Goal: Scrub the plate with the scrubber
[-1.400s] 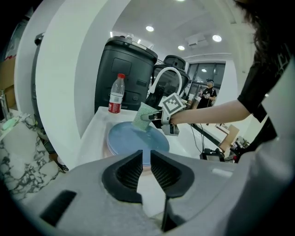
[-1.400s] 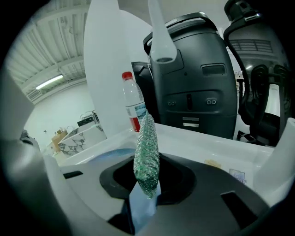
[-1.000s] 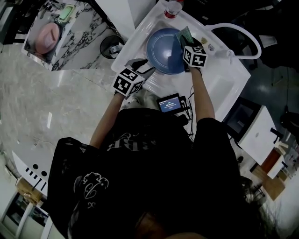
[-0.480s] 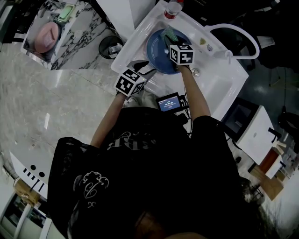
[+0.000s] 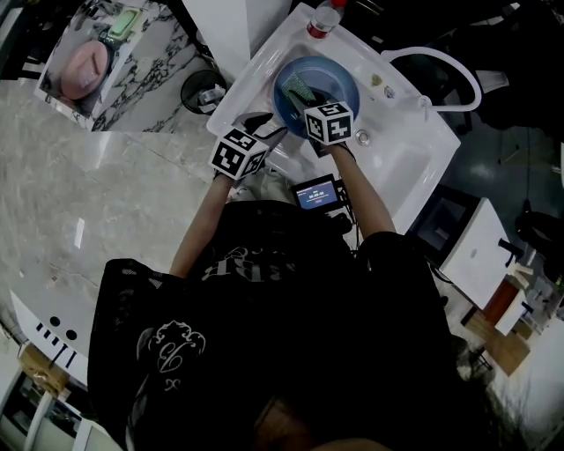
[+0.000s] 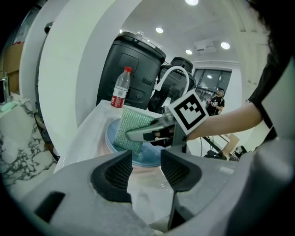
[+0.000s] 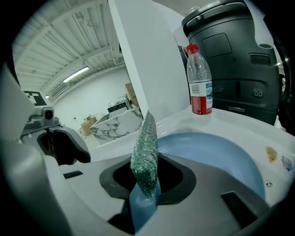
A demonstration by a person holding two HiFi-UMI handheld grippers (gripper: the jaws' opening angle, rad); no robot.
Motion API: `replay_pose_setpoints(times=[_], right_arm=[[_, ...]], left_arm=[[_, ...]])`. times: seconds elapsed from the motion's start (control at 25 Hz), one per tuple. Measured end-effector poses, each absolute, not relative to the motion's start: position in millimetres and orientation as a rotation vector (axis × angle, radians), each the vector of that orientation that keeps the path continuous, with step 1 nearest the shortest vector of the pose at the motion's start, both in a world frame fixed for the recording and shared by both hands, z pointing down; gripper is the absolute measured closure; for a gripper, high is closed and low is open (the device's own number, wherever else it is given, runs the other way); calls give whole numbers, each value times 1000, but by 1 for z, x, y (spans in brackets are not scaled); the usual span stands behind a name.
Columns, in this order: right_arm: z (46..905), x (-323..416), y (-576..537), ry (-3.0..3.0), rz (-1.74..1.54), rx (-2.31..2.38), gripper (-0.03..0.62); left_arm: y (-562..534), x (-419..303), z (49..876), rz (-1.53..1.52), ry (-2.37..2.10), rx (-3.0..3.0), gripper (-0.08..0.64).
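A blue plate (image 5: 339, 81) lies in the white sink (image 5: 401, 167). My right gripper (image 5: 307, 93) is shut on a green mesh scrubber (image 5: 297, 86), which rests over the plate's left part. In the right gripper view the scrubber (image 7: 145, 152) stands on edge between the pads, with the plate (image 7: 212, 154) beyond it. My left gripper (image 5: 263, 126) hovers at the sink's left rim, open, nothing between its fingers. In the left gripper view the empty gap of the left gripper (image 6: 145, 167) faces the plate (image 6: 150, 156), the scrubber (image 6: 130, 130) and the right gripper (image 6: 134, 135).
A water bottle (image 5: 323, 16) with a red cap stands at the sink's far corner. A white hose (image 5: 441, 62) arcs over the right side, and a drain (image 5: 362, 136) sits near the plate. A small screen (image 5: 318, 194) hangs at my chest. A black bin (image 5: 204, 89) and a marble counter (image 5: 150, 53) lie left.
The right gripper has carried the scrubber leftward across the plate, from its right rim to its left part. The left gripper has stayed in place.
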State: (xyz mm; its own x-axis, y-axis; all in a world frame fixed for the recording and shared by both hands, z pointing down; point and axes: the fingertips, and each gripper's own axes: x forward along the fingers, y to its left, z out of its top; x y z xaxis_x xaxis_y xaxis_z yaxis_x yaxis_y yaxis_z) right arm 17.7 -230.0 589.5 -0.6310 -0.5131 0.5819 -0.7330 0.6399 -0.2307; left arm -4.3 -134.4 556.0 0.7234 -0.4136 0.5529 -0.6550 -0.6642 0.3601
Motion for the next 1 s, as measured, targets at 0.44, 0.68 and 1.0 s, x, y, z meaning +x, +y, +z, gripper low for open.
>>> replay_pose_setpoints(times=[0.44,0.68,1.0], right_arm=[[592,20,-200,-2375,670,891,502],[577,42,-222,-2399,520,915,502],[565,111,-295,-2340,353,1121,502]], left_arm=[[-137,-4,555,570,-795,2385,373],[-136,4,559,583,-773,2387,373],[-134,15,562,606,-740,2384,373]])
